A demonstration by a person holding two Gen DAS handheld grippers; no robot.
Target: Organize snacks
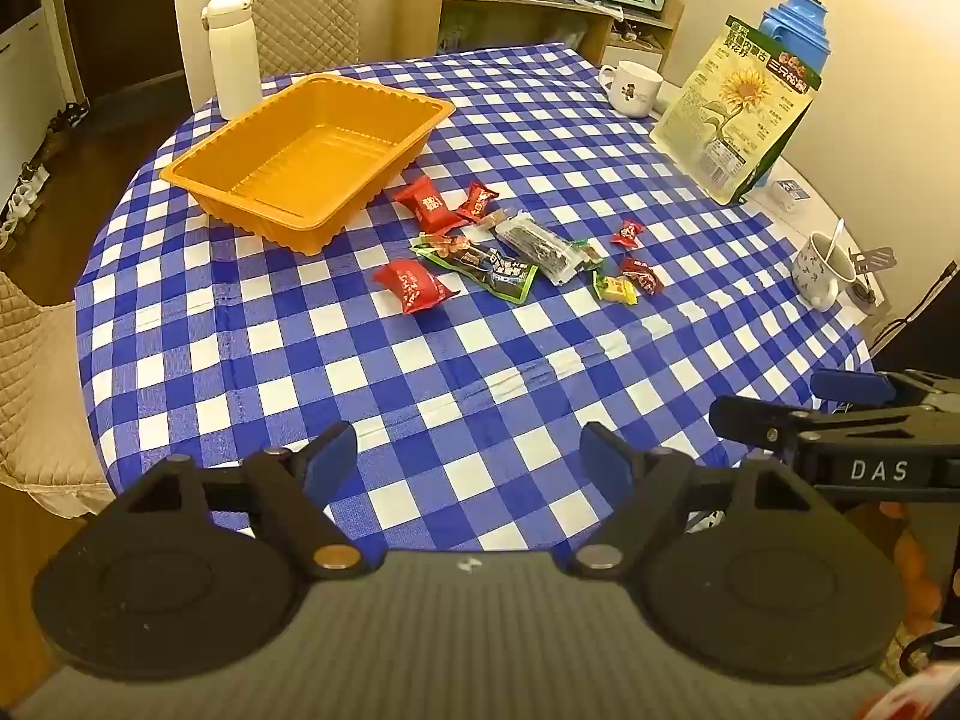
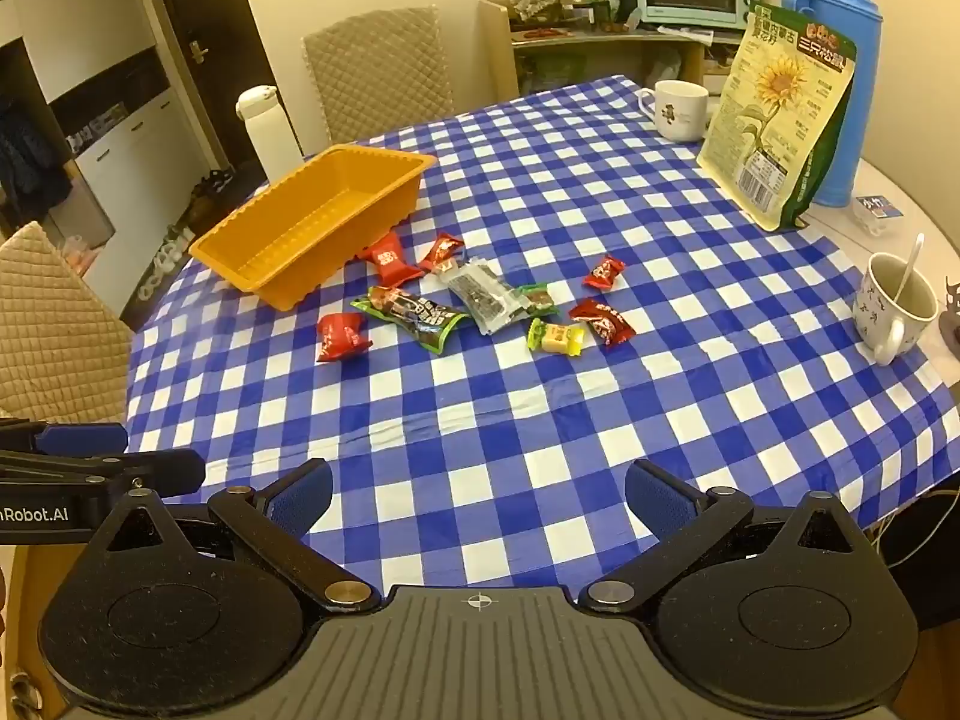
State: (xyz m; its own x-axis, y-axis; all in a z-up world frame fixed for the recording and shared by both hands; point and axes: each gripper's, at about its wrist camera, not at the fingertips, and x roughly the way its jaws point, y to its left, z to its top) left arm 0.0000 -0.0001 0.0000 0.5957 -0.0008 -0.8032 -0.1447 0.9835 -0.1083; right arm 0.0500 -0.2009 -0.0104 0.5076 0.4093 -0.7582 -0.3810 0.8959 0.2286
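Observation:
An empty orange plastic tray [image 1: 312, 150] [image 2: 318, 222] sits on the blue checked tablecloth at the far left. Several wrapped snacks lie in a loose cluster beside it: red candies [image 1: 411, 285] [image 2: 341, 336], a green-black packet [image 1: 480, 267] [image 2: 414, 315], a clear packet [image 1: 537, 246] [image 2: 483, 294] and a yellow candy [image 1: 615, 289] [image 2: 555, 338]. My left gripper [image 1: 468, 462] is open and empty above the table's near edge. My right gripper [image 2: 477, 495] is open and empty, also at the near edge; it shows from the side in the left wrist view [image 1: 840, 414].
A white bottle [image 1: 231, 57] stands behind the tray. At the right are a sunflower-seed bag [image 1: 735, 114], a blue thermos [image 2: 837, 78], a white mug [image 1: 630, 87] and a cup with a spoon [image 2: 894, 306]. Quilted chairs [image 2: 378, 72] surround the table.

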